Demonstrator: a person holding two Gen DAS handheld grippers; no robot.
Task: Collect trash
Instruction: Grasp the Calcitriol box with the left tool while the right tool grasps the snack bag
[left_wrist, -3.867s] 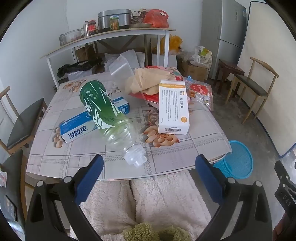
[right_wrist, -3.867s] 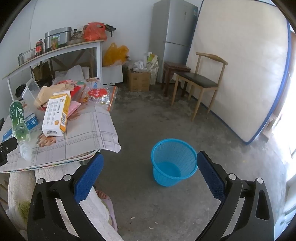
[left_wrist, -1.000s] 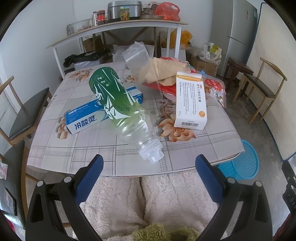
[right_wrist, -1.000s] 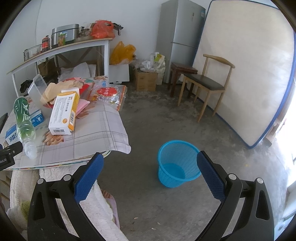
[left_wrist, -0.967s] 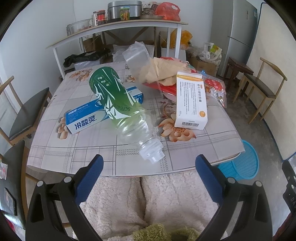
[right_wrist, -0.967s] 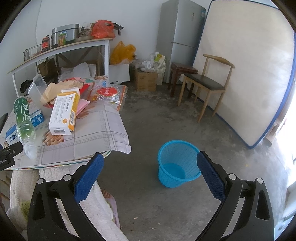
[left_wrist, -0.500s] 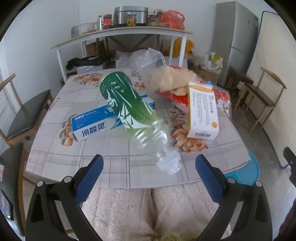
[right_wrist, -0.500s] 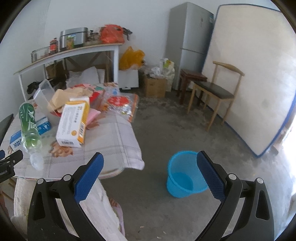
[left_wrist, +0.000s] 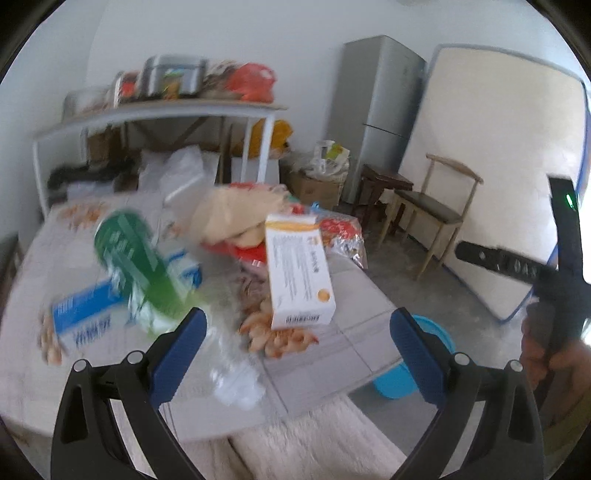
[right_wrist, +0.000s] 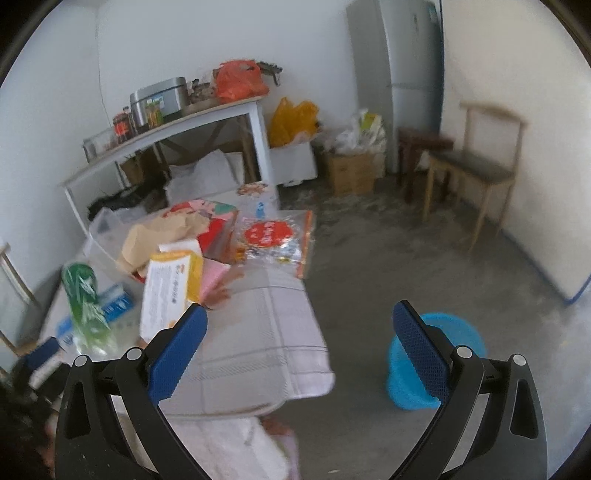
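Checked tablecloth (left_wrist: 325, 354) under blurred green plastic bottle (left_wrist: 140, 266), glossy white carton (left_wrist: 299, 273).

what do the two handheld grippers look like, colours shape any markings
Both match: the left gripper and the right gripper each have two black plastic arms in a wide V with silver screws at the joints, ending in blue fingers with a fine ribbed texture. In the left wrist view the right gripper's black body carries white lettering and a small green light. No cables or sleeves are visible.
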